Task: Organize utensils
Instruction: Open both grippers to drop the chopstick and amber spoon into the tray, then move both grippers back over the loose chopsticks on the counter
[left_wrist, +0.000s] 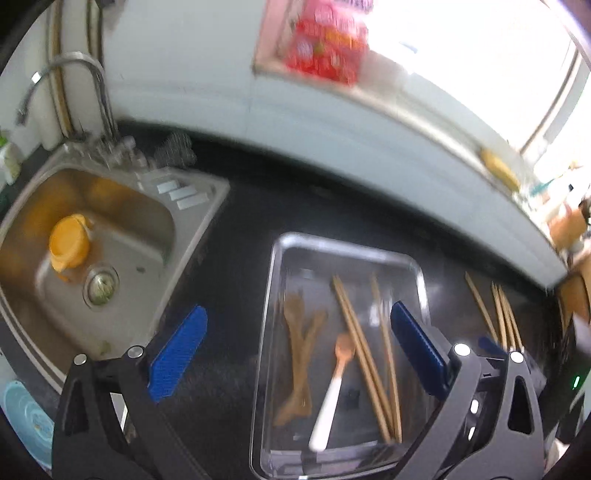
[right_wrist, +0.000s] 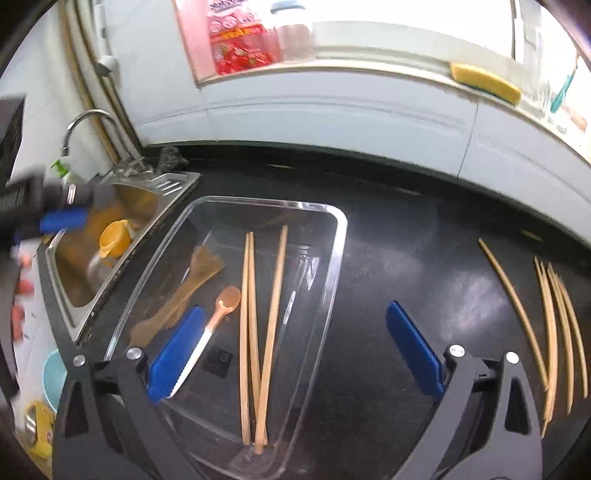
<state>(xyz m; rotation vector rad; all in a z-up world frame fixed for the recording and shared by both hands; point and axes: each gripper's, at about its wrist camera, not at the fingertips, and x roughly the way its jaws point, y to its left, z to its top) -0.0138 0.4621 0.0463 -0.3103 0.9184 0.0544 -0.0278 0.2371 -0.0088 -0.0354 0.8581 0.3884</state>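
Three chopsticks (right_wrist: 255, 332) in tray (right_wrist: 334, 258); both jaws wide.

Both wrist views look steeply down, sharing the tray (left_wrist: 275, 280)

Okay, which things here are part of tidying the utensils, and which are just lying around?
Part of the job:
clear tray
chopsticks in the tray
loose chopsticks on the counter
small spoon
brown wooden utensils

Just lying about:
orange cup in the sink
tap
yellow sponge
red packet
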